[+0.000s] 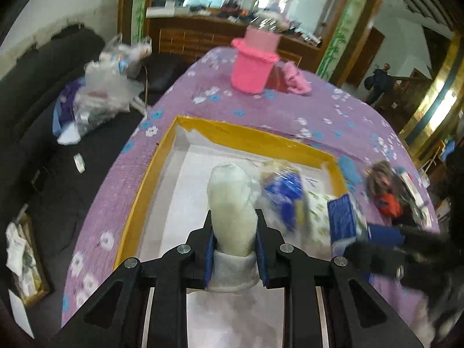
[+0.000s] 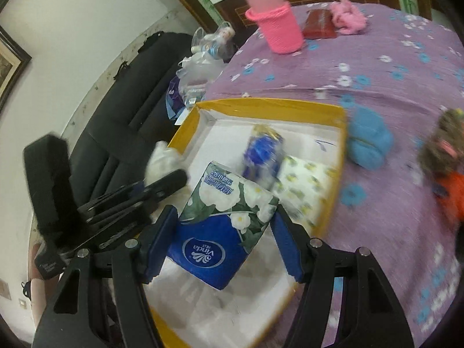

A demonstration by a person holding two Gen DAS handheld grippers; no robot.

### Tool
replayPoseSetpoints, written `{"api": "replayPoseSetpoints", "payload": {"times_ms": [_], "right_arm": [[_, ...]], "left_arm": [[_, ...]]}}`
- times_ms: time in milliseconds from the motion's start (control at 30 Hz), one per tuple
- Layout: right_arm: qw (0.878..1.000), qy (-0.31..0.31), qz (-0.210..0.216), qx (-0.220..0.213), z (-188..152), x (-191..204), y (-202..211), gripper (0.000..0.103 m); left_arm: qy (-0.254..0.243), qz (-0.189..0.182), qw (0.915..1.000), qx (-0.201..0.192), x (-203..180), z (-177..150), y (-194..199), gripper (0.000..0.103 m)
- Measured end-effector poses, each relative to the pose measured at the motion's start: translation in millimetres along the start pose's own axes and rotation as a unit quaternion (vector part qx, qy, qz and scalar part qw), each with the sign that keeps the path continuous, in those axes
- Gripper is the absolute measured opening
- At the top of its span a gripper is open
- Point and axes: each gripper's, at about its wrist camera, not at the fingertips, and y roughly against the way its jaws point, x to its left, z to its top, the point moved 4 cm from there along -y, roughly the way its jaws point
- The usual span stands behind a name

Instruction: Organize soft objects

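My left gripper (image 1: 233,217) is shut on a white fluffy sock (image 1: 232,203) and holds it over the yellow-rimmed white box (image 1: 162,156). My right gripper (image 2: 226,217) is shut on a blue and floral Vinda tissue pack (image 2: 223,217) above the same box (image 2: 269,107). Inside the box lie a blue-wrapped pack (image 2: 261,153) and a white yellow-flowered pack (image 2: 304,185). The left gripper with the sock also shows at the left of the right wrist view (image 2: 162,159). The right gripper shows at the right of the left wrist view (image 1: 348,226).
The box sits on a purple flowered bedspread (image 2: 391,66). On it are a pink knitted basket (image 2: 275,26), a red wallet (image 2: 319,24), a pink soft item (image 2: 349,18), a blue soft item (image 2: 368,142) and a doll (image 2: 443,156). A black sofa (image 1: 43,92) with plastic bags stands to the left.
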Motion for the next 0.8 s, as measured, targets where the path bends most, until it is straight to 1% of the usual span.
{"api": "replayPoseSetpoints", "payload": {"times_ms": [67, 133, 200, 267, 333, 367, 400, 433, 500, 533, 567, 600, 633, 800], "right_arm": [[1.0, 0.004, -0.004, 0.004, 8.6, 3.4, -13.2, 0.066], [1.0, 0.008, -0.011, 0.005, 18.0, 6.8, -26.8, 0.066], [1.0, 0.014, -0.017, 0.003, 26.5, 10.2, -35.8, 0.066], [0.999, 0.023, -0.031, -0.004, 35.2, 13.6, -41.6, 0.067], [0.999, 0.026, -0.038, -0.007, 42.9, 14.6, -47.3, 0.068], [0.999, 0.021, -0.041, -0.009, 45.8, 12.8, -49.0, 0.068], [0.999, 0.015, -0.042, -0.013, 48.4, 10.6, -49.9, 0.068], [0.999, 0.006, -0.043, -0.014, 51.5, 7.1, -51.2, 0.068], [0.999, -0.009, -0.033, -0.014, 56.2, 3.0, -53.3, 0.068], [0.999, -0.015, -0.029, -0.014, 57.4, 0.9, -53.6, 0.068], [0.999, -0.019, -0.027, -0.016, 59.2, -0.5, -53.7, 0.07], [0.999, -0.022, -0.021, -0.019, 59.8, -1.4, -52.6, 0.074], [0.999, -0.025, -0.017, -0.021, 60.1, -1.7, -51.6, 0.075], [0.999, -0.029, -0.003, -0.037, 64.1, 1.1, -38.2, 0.075]], "left_arm": [[0.01, 0.005, 0.9999, 0.011, 10.7, 16.1, -20.0, 0.022], [0.023, 0.008, 0.9996, 0.013, 18.8, 26.6, -30.7, 0.022], [0.041, 0.012, 0.9991, 0.007, 25.8, 33.4, -36.7, 0.028], [0.052, 0.01, 0.9986, -0.001, 30.3, 36.2, -39.2, 0.044], [0.063, 0.012, 0.9979, -0.012, 34.6, 36.2, -40.3, 0.048], [0.064, 0.002, 0.9978, -0.013, 34.0, 36.1, -40.5, 0.055], [0.064, -0.011, 0.9977, -0.015, 31.8, 36.5, -40.3, 0.059], [0.065, -0.014, 0.9976, -0.018, 32.4, 33.3, -40.4, 0.063], [0.059, -0.009, 0.9978, -0.028, 33.0, 32.9, -39.9, 0.066], [0.058, -0.008, 0.9978, -0.032, 32.6, 33.7, -39.1, 0.069], [0.068, -0.01, 0.9971, -0.033, 35.1, 33.0, -38.3, 0.072], [0.072, -0.014, 0.9966, -0.038, 35.6, 33.2, -35.9, 0.073], [0.074, -0.017, 0.9962, -0.042, 37.8, 30.9, -30.7, 0.073], [0.082, -0.022, 0.9938, -0.071, 32.7, 26.6, -5.0, 0.074]]}}
